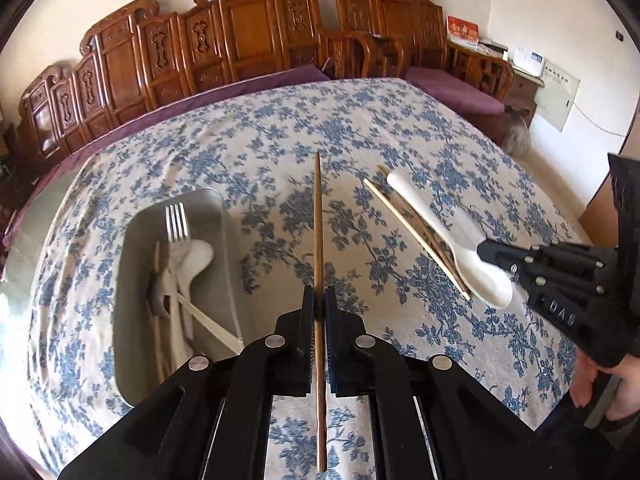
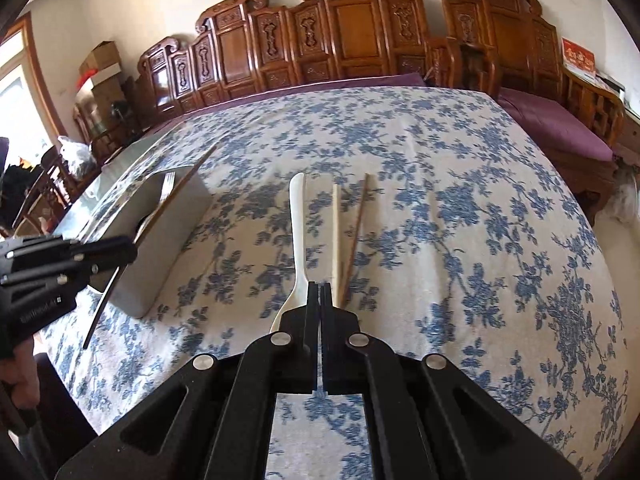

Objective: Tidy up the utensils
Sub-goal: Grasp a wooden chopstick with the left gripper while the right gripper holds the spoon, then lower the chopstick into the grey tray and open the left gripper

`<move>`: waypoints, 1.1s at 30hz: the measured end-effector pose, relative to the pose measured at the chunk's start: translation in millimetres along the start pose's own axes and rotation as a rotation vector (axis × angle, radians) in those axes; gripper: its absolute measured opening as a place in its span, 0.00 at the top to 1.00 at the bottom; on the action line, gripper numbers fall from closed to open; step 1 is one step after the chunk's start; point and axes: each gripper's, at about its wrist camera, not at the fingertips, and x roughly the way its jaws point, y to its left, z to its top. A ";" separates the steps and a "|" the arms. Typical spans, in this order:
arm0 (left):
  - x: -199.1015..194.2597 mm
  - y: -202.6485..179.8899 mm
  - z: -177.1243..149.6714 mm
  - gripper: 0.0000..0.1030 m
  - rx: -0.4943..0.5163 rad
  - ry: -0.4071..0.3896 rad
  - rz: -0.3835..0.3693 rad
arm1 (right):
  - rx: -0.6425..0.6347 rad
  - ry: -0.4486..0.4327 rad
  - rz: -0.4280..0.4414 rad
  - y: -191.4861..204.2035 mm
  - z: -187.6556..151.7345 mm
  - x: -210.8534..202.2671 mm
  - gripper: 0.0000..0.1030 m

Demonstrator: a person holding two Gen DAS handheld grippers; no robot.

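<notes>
Here we hold the left gripper [image 1: 319, 300] above the table [image 1: 400, 120], its jaws pressed together on a dark brown chopstick [image 1: 318, 220]. The stick runs straight along the gripper's line, its far end reaching out over the blue-flowered tablecloth [image 1: 280, 128] and its near end passing back between the arms of the tool. From the right wrist view the same stick slants across the air beside the metal tray [image 2: 176, 240], lifted clear of the cloth.

The tray [image 1: 132, 264] sits toward the left edge of the table. In it we see a metal fork [image 1: 176, 222], a white spoon [image 1: 196, 258] and further pale utensils lying lengthwise; just how many, we cannot tell.

Our right gripper [image 2: 320, 286] has its jaws fully together with nothing between them. Its tips hang over the bowl end of a white spoon [image 2: 297, 220] that lies on the cloth in the middle of the table, handle pointing toward the far edge; whether they touch it we cannot tell. Just beside that spoon, on its right, lie a pale chopstick [image 2: 335, 232] and a brown chopstick [image 2: 358, 224], their near ends close together and their far ends spread apart.

Beyond the table's far edge stands a carved wooden bench [image 1: 224, 40] with purple cushions [image 1: 456, 90].
</notes>
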 end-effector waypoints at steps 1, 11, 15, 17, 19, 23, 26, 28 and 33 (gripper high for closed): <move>-1.6 2.6 0.7 0.96 -0.001 -0.003 0.001 | -0.005 -0.002 0.005 3.6 -0.2 -0.3 0.98; -17.7 41.9 11.3 0.96 -0.022 -0.038 0.027 | -0.044 -0.033 0.055 31.1 2.0 -6.8 0.98; -21.5 60.7 16.0 0.96 -0.024 -0.047 0.041 | -0.040 -0.031 0.065 33.4 2.7 -6.4 0.98; -22.5 70.5 18.5 0.96 -0.023 -0.048 0.053 | -0.040 -0.031 0.066 33.7 2.4 -6.3 0.98; -21.7 80.5 20.0 0.96 -0.025 -0.047 0.066 | -0.046 -0.029 0.069 35.5 2.1 -5.0 0.98; -15.4 100.5 18.6 0.96 -0.045 -0.032 0.095 | -0.055 -0.022 0.067 35.8 0.9 -1.4 0.98; -6.9 110.5 15.1 0.96 -0.056 -0.018 0.115 | -0.053 -0.017 0.067 34.8 0.3 1.1 0.98; 2.3 117.5 12.4 0.96 -0.066 -0.001 0.126 | -0.050 -0.015 0.069 34.1 0.3 1.3 0.98; 23.2 128.2 5.5 0.96 -0.074 0.041 0.145 | -0.046 -0.011 0.069 32.1 0.1 2.7 0.98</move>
